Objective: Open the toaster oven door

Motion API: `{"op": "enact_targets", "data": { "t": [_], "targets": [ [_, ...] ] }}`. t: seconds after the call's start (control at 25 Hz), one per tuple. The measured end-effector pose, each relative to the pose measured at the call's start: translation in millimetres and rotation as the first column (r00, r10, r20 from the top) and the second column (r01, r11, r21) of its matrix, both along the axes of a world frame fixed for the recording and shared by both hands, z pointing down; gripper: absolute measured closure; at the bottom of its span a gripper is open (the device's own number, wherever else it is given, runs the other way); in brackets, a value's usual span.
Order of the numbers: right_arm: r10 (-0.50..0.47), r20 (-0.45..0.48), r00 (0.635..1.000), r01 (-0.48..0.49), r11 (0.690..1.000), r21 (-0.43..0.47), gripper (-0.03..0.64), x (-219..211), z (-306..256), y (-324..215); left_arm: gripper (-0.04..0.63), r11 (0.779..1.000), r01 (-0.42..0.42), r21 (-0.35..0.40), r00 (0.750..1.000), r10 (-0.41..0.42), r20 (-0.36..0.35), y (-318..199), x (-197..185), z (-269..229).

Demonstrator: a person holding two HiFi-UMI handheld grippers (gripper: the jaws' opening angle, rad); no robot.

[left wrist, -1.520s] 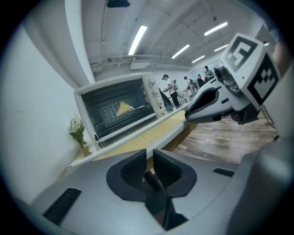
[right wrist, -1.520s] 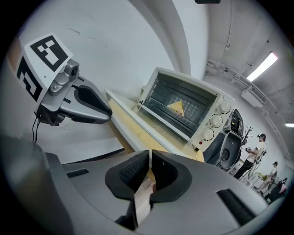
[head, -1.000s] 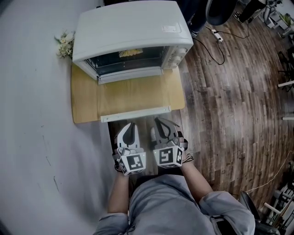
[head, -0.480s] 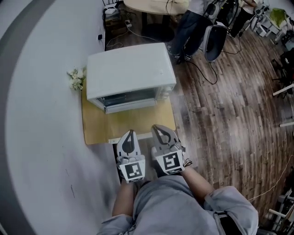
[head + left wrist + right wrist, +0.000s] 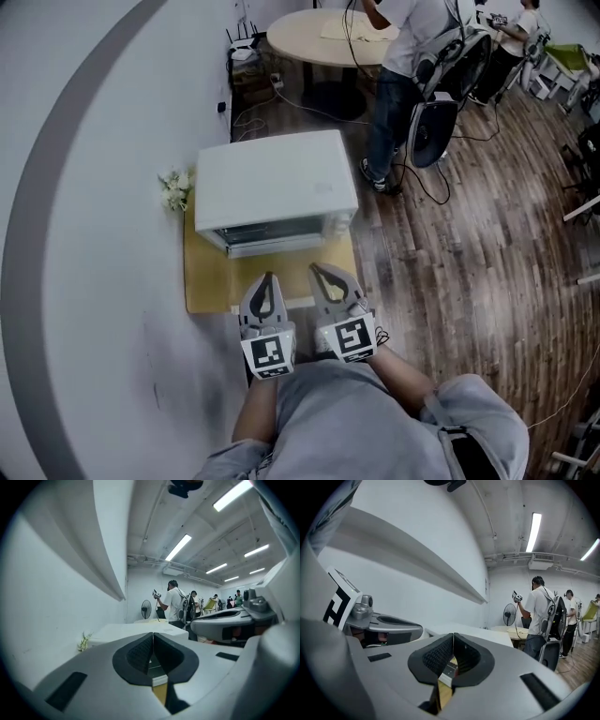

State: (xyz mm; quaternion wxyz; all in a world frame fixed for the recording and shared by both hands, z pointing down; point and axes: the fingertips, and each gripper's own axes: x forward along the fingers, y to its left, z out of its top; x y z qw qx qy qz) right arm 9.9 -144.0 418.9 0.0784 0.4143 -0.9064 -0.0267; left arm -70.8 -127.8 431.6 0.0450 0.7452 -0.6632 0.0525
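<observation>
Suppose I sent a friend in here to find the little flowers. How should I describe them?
Look for the white toaster oven on its tan board by the white wall. The flowers sit at the oven's left in the head view, between it and the wall. They are the only small, sprig-like thing there: pale blossoms with green, beside plain boxy shapes.

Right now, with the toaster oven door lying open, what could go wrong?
The open door of the toaster oven sticks out flat toward the person; a step forward might knock it. The left tongs and right tongs, both shut and empty, hang over its front edge in the head view and could strike it if lowered.
</observation>
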Motion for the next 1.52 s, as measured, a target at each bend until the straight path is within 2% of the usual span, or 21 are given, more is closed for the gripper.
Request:
{"op": "enact_targets", "data": {
  "t": [0.12,0.4,0.64,1.52],
  "targets": [
    [0.001,0.052,0.999,0.0,1.0,-0.008,0.617,-3.5,-11.0,-4.2,0.591,1.0,0.007,0.012,1.0,-0.007,-0.017,-1.6,-4.3,-10.6],
    [0.025,0.107,0.994,-0.024,1.0,-0.012,0.618,-15.1,-29.9,-20.5,0.592,1.0,0.007,0.02,0.999,-0.006,-0.053,-9.6,-18.2,-24.8],
    [0.049,0.132,0.99,-0.048,0.999,-0.011,0.62,-22.1,-32.0,-27.5,0.592,0.999,-0.017,0.037,0.999,0.019,-0.043,-18.6,-24.6,-31.6],
    [0.061,0.115,0.992,-0.059,0.998,-0.018,0.62,-36.5,-28.2,-38.5,0.592,0.998,-0.035,0.057,0.998,0.038,-0.042,-34.1,-38.1,-37.9]
  ]
}}
